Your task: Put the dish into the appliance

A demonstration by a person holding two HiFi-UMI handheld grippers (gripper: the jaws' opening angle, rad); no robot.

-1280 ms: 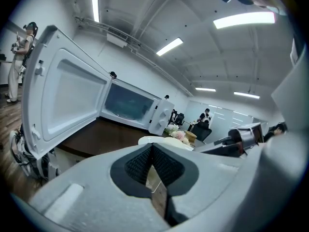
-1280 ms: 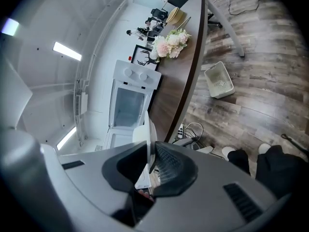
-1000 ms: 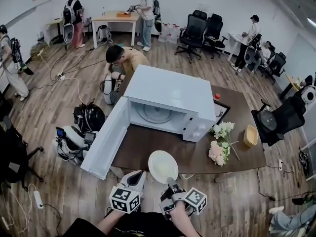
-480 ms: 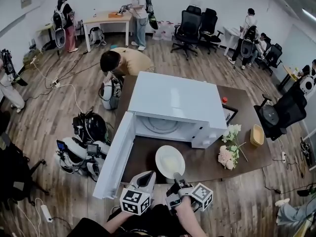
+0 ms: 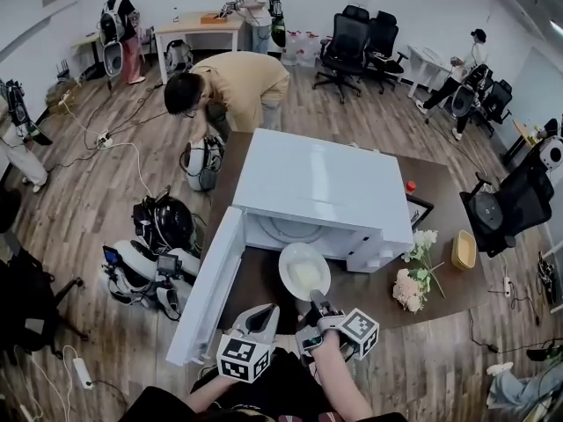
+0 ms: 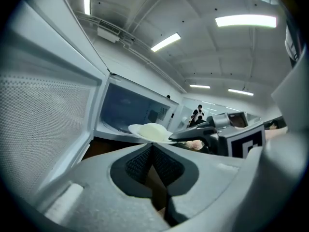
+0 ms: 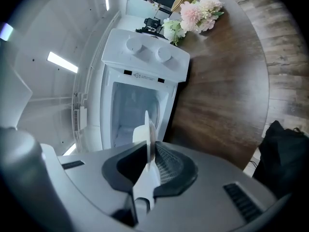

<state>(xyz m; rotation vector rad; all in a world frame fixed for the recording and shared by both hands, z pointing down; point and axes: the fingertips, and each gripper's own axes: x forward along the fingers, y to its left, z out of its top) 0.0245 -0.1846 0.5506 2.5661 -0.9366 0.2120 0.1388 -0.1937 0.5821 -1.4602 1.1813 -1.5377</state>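
Your dish has moved toward 12 o'clock since a second ago. It now hangs at the mouth of the open microwave, its rim pinched in your right gripper. At its 9 o'clock, your left gripper has its jaws together and holds nothing.

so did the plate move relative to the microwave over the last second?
Yes. The plate, held in the right gripper, has moved toward the microwave: from the table's near edge up to its open front.
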